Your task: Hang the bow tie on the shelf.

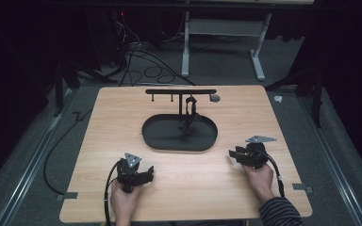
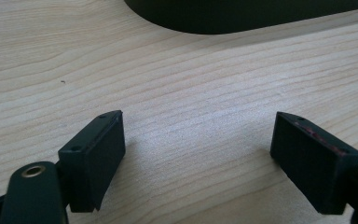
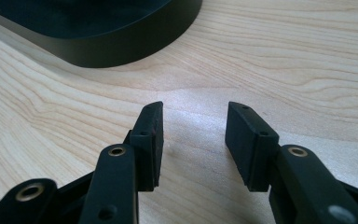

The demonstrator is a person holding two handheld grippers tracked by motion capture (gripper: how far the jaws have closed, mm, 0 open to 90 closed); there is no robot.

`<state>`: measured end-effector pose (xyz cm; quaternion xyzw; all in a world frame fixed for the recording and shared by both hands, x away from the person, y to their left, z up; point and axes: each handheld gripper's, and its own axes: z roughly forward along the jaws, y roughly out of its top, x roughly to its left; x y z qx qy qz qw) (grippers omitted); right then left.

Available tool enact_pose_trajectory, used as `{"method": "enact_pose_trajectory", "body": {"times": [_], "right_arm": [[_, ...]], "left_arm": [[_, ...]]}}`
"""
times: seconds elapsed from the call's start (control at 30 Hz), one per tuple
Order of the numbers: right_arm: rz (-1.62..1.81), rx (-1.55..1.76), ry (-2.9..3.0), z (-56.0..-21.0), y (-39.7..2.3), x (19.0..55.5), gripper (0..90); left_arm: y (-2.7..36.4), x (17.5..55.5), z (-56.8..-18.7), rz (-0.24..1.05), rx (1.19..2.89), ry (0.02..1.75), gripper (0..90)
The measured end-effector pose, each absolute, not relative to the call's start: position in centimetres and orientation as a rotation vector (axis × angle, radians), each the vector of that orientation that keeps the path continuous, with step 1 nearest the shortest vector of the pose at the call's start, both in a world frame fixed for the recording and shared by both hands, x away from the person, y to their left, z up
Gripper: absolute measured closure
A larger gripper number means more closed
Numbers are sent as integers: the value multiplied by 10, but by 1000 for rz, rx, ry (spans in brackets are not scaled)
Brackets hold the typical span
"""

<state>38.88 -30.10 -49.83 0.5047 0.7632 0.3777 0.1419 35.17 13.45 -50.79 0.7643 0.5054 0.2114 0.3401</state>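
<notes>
A black oval tray [image 1: 155, 136] sits mid-table, with a black T-shaped stand [image 1: 180, 92] rising from its far side. A dark strap-like item [image 1: 189, 115] hangs from the stand's bar down into the tray. My left gripper [image 1: 146, 173] rests low on the wood near the front left, jaws wide apart with nothing between them [image 2: 198, 144]. My right gripper [image 1: 233, 154] lies at the front right, pointing toward the tray, open and empty [image 3: 193, 135]. The tray's rim [image 2: 242, 21] shows ahead of the left jaws, and its wall [image 3: 121, 46] ahead of the right jaws.
The wooden table [image 1: 122, 108] has bare wood around the tray. A small grey round piece [image 1: 215, 98] lies near the stand's right end. Cables [image 1: 141, 66] and a desk frame [image 1: 226, 42] are on the floor beyond the far edge.
</notes>
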Motion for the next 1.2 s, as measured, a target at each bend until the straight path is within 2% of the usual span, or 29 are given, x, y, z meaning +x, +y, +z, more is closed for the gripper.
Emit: {"method": "enact_pose_trajectory", "body": {"times": [0.27, 0.6, 1.2], "right_arm": [[1047, 1426, 2193, -499, -297, 388, 582], [945, 1295, 2200, -502, -284, 384, 453], [942, 1307, 2196, -502, -282, 384, 437]], "left_arm": [[135, 352, -508, 549, 1990, 1315, 181], [135, 352, -508, 548, 1992, 1314, 181], [135, 351, -508, 546, 1996, 1313, 180]]}}
